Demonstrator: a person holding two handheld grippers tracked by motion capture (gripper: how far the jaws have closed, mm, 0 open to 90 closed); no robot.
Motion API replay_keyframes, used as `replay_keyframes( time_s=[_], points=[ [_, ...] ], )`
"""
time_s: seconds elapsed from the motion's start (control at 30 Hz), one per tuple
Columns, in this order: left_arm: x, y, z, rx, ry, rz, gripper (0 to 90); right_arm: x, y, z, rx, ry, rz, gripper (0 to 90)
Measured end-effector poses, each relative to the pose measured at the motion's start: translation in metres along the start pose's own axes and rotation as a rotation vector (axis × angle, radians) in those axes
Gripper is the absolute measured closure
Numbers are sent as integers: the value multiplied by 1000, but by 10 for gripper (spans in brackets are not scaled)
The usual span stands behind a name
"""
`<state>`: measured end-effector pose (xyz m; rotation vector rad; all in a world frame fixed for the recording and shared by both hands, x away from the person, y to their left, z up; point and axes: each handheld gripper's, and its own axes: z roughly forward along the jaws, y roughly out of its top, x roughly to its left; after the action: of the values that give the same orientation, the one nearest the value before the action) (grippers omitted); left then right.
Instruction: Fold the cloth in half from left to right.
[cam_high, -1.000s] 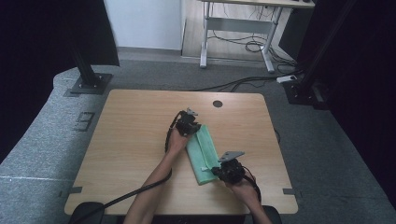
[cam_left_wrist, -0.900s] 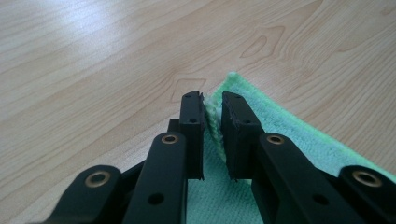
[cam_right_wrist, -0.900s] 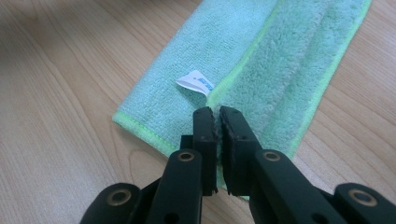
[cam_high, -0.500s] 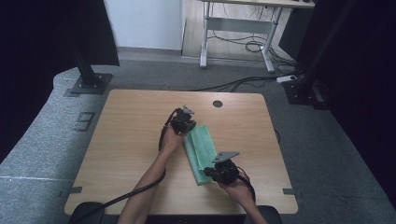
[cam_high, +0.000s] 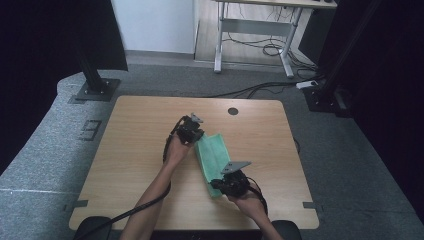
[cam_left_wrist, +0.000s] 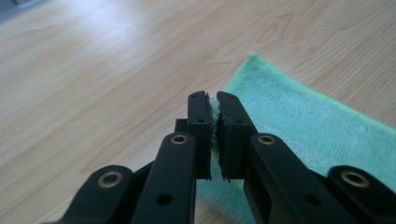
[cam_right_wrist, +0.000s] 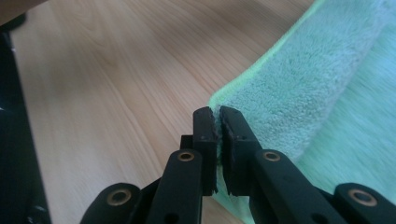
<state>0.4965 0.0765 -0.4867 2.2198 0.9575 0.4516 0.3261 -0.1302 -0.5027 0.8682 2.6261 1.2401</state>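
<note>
1. Lying on the wooden table (cam_high: 130, 150), the green cloth (cam_high: 212, 155) is seen near its centre.
2. Its 11 o'clock corner is pinched by the left gripper (cam_left_wrist: 212, 105).
3. Its 6 o'clock corner is clamped by the right gripper (cam_right_wrist: 217, 116).

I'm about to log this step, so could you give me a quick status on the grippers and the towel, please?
Left gripper shut on towel corner. Right gripper shut on near edge. Towel folded, partly lifted off table. Nothing in the way.

Fluffy green cloth (cam_high: 212, 155), matt wooden table (cam_high: 135, 145)
</note>
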Motion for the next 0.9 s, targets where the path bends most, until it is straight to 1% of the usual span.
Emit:
replay_keyframes(
  time_s=[0.07,0.1,0.13,0.17,0.2,0.23,0.33,0.37,0.4,0.43,0.47,0.5,0.53,0.57,0.63,0.67,0.7,0.73,0.77,0.8,0.83,0.9],
  points=[
    [8,-3,-14,1,11,-9,842,5,5,3,0,8,-16,841],
    [11,-5,-18,2,14,-15,842,8,9,6,-2,14,-26,840],
    [11,-5,-18,2,14,-15,842,8,9,6,-2,14,-26,840],
    [17,-8,-27,6,20,-21,840,14,15,9,-8,25,-40,841],
    [17,-8,-27,6,20,-21,840,16,18,10,-10,30,-46,840],
    [21,-10,-31,10,20,-28,838,20,21,11,-16,35,-57,840],
    [22,-9,-29,11,12,-35,837,22,24,10,-19,38,-64,840],
    [20,-8,-24,8,-2,-39,836,22,25,8,-23,33,-68,840],
    [20,-8,-24,8,-2,-39,836,22,25,8,-23,33,-68,840],
    [15,-6,-15,6,-21,-43,836,19,22,5,-25,25,-60,840],
    [13,-5,-10,4,-30,-45,836,17,19,3,-25,19,-55,840],
    [11,-4,-6,5,-34,-42,836,14,17,1,-23,14,-47,841],
    [11,-4,-6,5,-34,-42,836,14,17,1,-23,14,-47,841],
    [5,-2,4,3,-43,-41,836,8,9,-2,-18,0,-26,840],
    [1,0,11,-3,-50,-43,836,3,5,-4,-14,-9,-11,840],
    [1,0,11,-3,-50,-43,836,3,5,-4,-14,-9,-11,840],
    [-2,2,16,-8,-52,-45,836,1,3,-5,-14,-14,-9,840],
    [-6,5,21,-10,-57,-47,834,-4,-1,-8,-7,-32,0,841],
    [-7,6,24,-10,-64,-41,833,-5,-3,-9,-3,-35,2,840],
    [-8,6,26,-14,-69,-48,832,-7,-4,-10,-2,-39,7,840],
    [-8,6,26,-14,-69,-48,831,-9,-6,-11,-1,-44,13,840],
    [-11,7,34,-6,-64,-40,828,-13,-9,-13,5,-50,22,840]
  ],
)
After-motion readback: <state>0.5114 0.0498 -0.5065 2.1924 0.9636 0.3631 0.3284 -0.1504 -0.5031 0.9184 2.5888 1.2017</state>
